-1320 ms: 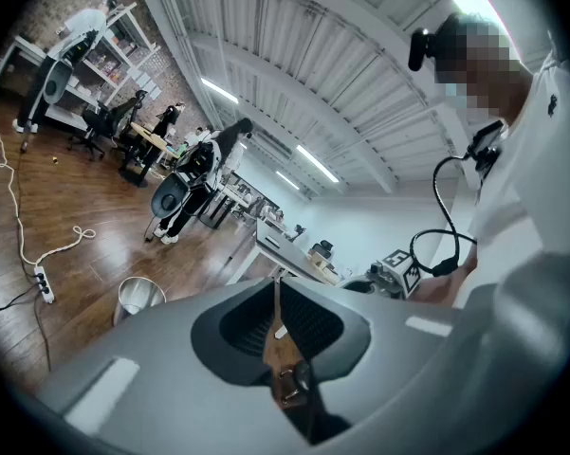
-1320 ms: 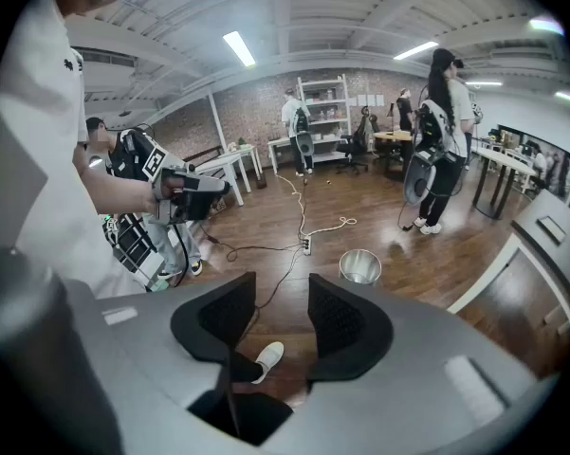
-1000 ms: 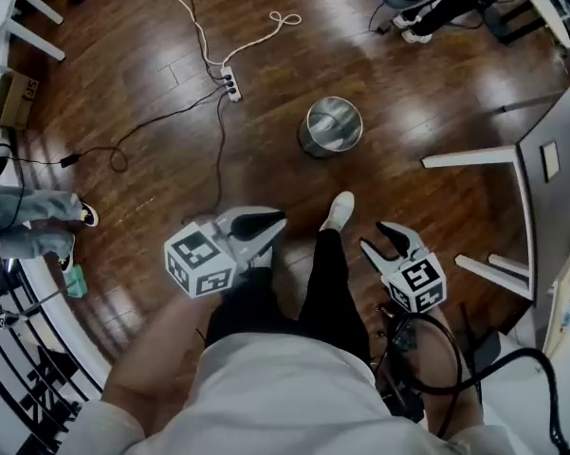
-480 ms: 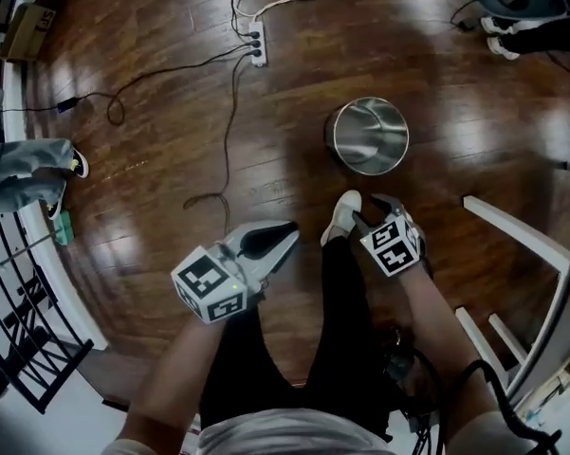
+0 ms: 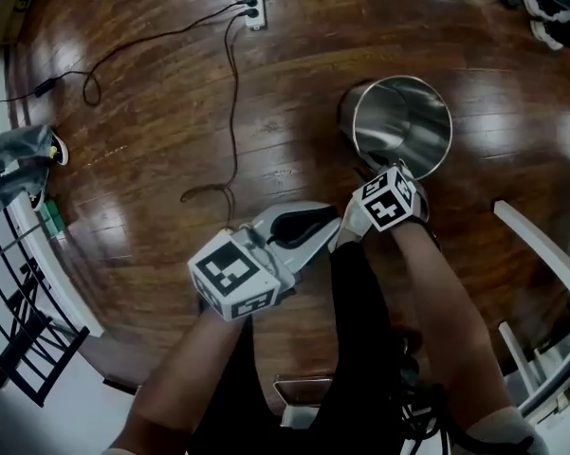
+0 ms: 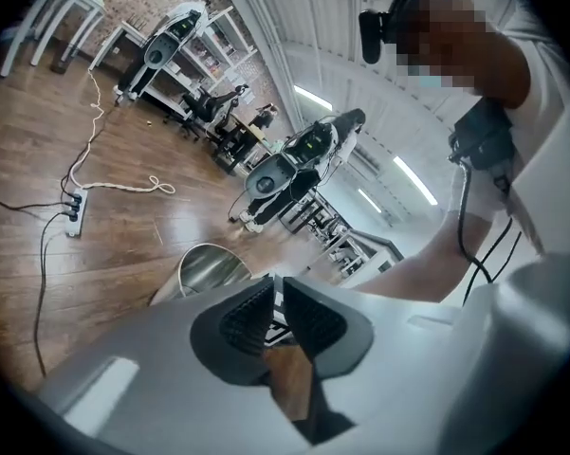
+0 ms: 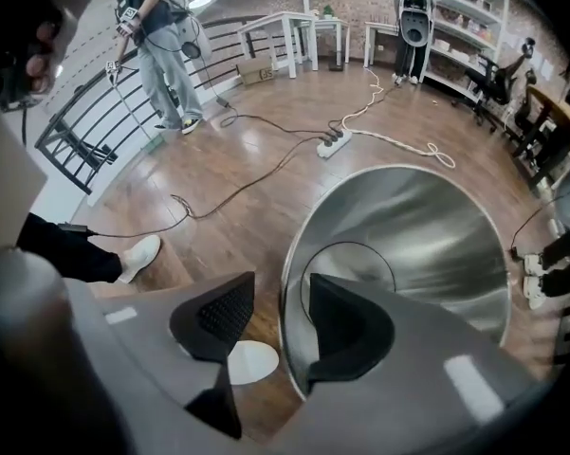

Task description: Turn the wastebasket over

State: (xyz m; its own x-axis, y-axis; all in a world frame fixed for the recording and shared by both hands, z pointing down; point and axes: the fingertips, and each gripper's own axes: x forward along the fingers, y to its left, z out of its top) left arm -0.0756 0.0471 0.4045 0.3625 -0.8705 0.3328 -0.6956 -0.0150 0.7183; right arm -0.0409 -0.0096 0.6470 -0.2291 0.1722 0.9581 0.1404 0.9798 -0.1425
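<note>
Wood floor [image 5: 152, 112], one round steel wastebasket [image 5: 398, 112]: my right gripper [image 7: 280, 292] straddles its rim, unclamped; left gripper [image 6: 276, 287] just cracking open, empty.

- Head view looks steeply down at the floor [image 5: 142, 150].
- Left gripper view faces almost level across the room.
- Right gripper view peers closely into the wastebasket [image 7: 417, 235], which all three views share.

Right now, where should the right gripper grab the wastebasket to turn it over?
Probably the near rim, from above: the wastebasket stands upright, mouth open, so its thin metal wall fits between the jaws. The right gripper straddles that rim, one jaw inside, one outside, not yet closed.
</note>
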